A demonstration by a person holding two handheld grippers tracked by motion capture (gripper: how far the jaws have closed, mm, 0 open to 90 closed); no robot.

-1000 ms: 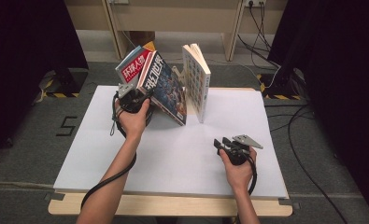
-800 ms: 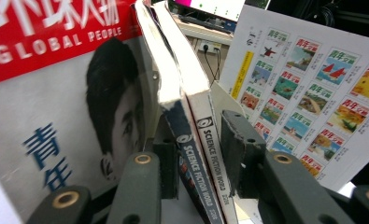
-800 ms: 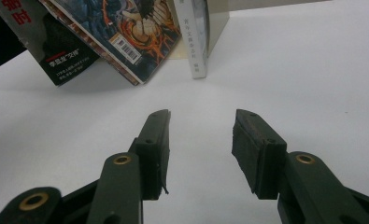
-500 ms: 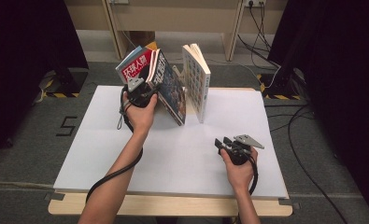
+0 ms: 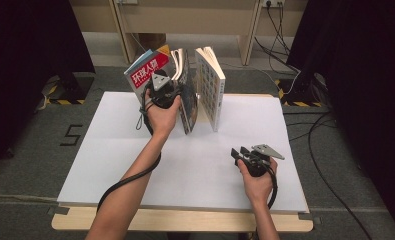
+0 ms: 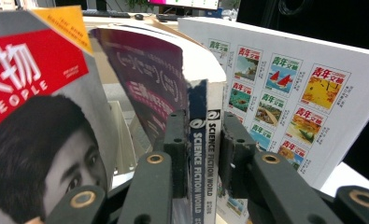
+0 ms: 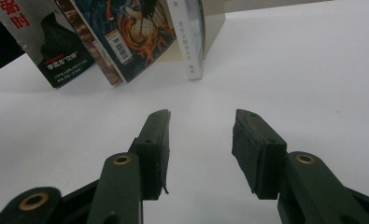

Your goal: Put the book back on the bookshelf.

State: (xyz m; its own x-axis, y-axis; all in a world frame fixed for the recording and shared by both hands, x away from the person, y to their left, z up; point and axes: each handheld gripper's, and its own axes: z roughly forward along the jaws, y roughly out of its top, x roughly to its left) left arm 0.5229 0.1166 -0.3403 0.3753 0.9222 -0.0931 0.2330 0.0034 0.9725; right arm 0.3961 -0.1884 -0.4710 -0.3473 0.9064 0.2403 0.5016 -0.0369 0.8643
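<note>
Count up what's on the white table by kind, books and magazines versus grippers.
Standing books and magazines: 3 (red People cover, Science Fiction World, white-covered one)
Hand-held grippers: 2 (left gripper, right gripper)
Total: 5

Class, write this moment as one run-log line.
left claw: closing on Science Fiction World magazine spine | right claw: open, empty, over white table

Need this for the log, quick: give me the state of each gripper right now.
Left gripper: jaws have just been closing, now clamped on the spine of the Science Fiction World magazine.
Right gripper: open, holding nothing.
</note>
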